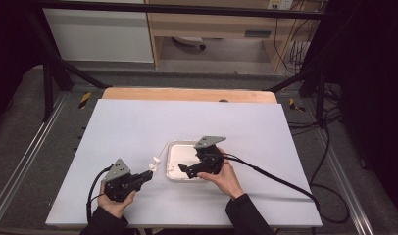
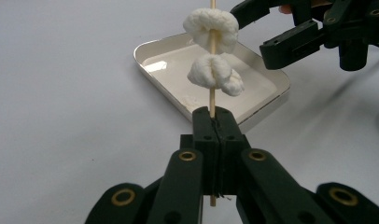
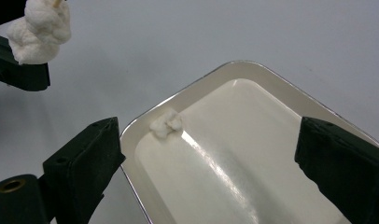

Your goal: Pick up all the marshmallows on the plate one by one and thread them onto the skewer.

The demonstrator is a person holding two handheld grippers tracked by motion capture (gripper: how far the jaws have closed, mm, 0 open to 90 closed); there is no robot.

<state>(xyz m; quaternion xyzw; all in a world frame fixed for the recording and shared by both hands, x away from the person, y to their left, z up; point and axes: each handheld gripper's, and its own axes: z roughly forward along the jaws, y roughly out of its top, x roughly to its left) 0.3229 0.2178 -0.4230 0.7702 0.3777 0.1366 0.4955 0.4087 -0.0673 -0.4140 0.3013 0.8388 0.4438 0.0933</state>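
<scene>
Left gripper: the black two-jaw left gripper (image 1: pixel 149 175), held in the person's left hand (image 1: pixel 110 200) at the near left of the table, has its jaws pressed together on a thin wooden skewer (image 2: pixel 211 95); the stick runs up from between the pads and a short end shows below them.
Skewer load: two white, soft, crumpled lumps sit threaded on the skewer, a lower lump (image 2: pixel 215 74) a little above the jaws and an upper lump (image 2: pixel 211 25) just above it, the two close but apart.
Skewer position: in the high view the skewer tip (image 1: pixel 156 159) with its white lumps reaches toward the near left corner of the tray, just beside its rim.
Right gripper: the black two-jaw right gripper (image 1: pixel 184 170), in the person's right hand (image 1: pixel 225 177), hangs over the near part of the tray with its jaws spread wide and nothing between them.
Tray: a shallow white rectangular tray with rounded corners and a thin metal rim (image 3: pixel 187 87) lies near the table's middle.
Tray contents: one small white crumpled piece (image 3: pixel 166 123) rests inside against the tray's sloping wall near a corner.
Table: a pale grey-blue sheet (image 1: pixel 138 122) covers the tabletop; a strip of light wooden edge (image 1: pixel 187 94) shows at the far side.
</scene>
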